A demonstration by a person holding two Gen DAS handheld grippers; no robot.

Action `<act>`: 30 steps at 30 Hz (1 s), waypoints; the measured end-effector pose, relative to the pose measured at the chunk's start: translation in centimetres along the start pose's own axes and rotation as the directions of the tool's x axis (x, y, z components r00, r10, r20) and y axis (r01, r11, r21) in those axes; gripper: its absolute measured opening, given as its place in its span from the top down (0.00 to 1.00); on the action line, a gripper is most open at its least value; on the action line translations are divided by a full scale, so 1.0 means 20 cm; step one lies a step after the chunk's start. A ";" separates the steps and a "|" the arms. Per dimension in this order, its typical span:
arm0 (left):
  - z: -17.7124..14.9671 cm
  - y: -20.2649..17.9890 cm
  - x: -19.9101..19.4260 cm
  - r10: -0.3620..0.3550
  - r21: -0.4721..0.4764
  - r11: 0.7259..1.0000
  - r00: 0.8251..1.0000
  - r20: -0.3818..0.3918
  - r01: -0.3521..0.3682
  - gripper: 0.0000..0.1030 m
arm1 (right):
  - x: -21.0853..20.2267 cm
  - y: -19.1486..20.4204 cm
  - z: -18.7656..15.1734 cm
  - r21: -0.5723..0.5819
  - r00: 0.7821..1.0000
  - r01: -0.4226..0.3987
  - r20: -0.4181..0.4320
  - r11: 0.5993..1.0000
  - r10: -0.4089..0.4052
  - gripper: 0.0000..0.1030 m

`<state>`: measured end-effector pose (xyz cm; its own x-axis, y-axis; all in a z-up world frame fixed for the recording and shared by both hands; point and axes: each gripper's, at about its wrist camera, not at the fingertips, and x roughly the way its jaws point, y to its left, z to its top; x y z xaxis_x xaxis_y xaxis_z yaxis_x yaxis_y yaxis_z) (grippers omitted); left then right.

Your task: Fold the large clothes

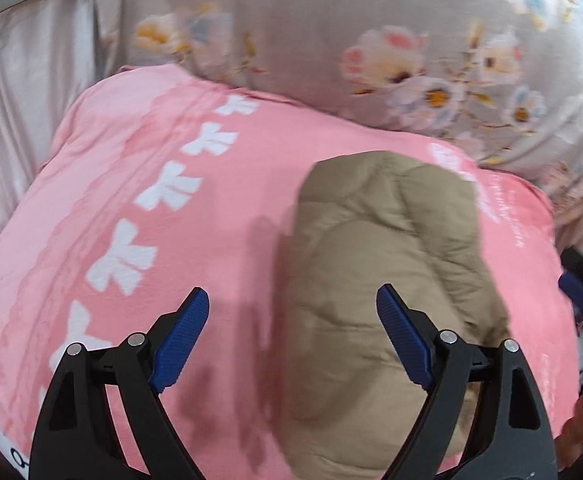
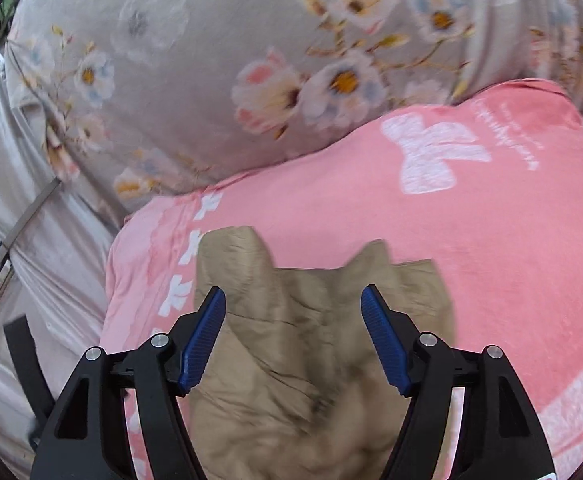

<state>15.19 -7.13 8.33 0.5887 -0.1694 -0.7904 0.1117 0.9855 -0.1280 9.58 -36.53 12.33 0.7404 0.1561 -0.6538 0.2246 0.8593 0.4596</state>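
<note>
Garment: we see a tan quilted jacket (image 1: 379, 280) lying bunched on the pink blanket (image 1: 171, 240), well short of the floral bedding (image 1: 331, 20) behind it.
Left hand-held gripper (image 1: 293, 336): jaws spread wide, holding nothing; poised over the jacket's left edge.
Right hand-held gripper (image 2: 293, 336): jaws likewise apart and empty, above the jacket's crumpled middle.
Handling: we judge the jacket soft, puffy and light; padding should compress and spring back, and the shell may slip.
Hold: we would pinch a seam or hem edge, not the loft.
Writing: small white script on the blanket beside a large white bow (image 2: 435, 152), too blurred to read.
Fold state: not yet tidy, by our judgement.
</note>
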 end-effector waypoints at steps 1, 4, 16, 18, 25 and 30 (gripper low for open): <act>0.00 0.03 0.03 0.016 -0.012 1.000 1.000 -0.012 -0.016 0.19 | 0.05 0.04 0.02 -0.001 1.000 -0.005 -0.026 1.000 0.005 0.33; 0.00 0.08 0.07 0.027 -0.039 0.999 0.999 -0.033 -0.028 0.19 | 0.29 0.11 0.08 0.027 0.990 -0.016 -0.140 1.000 0.020 0.33; 0.02 0.01 0.06 -0.037 0.007 0.999 0.999 -0.032 0.037 0.19 | 0.22 -0.03 0.00 -0.043 0.994 0.006 -0.107 0.999 -0.010 0.89; 0.03 -0.07 0.08 -0.067 0.037 0.997 0.997 -0.041 0.068 0.19 | 0.14 -0.12 -0.06 -0.069 0.994 0.095 -0.052 0.993 -0.099 0.89; -0.04 -0.39 0.13 -0.123 0.148 0.980 0.990 -0.071 0.132 0.20 | 0.15 -0.41 -0.25 -0.073 0.955 0.296 -0.009 0.952 -0.297 0.89; -0.10 -0.56 0.21 -0.122 0.207 0.968 0.987 -0.104 0.141 0.20 | 0.20 -0.53 -0.30 -0.044 0.948 0.318 0.009 0.947 -0.318 0.89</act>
<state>14.77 -18.81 5.26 0.4839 -0.2860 -0.8271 0.3571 0.9273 -0.1118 6.32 -42.11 1.21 0.6364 -0.1300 -0.7603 0.4205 0.8848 0.2007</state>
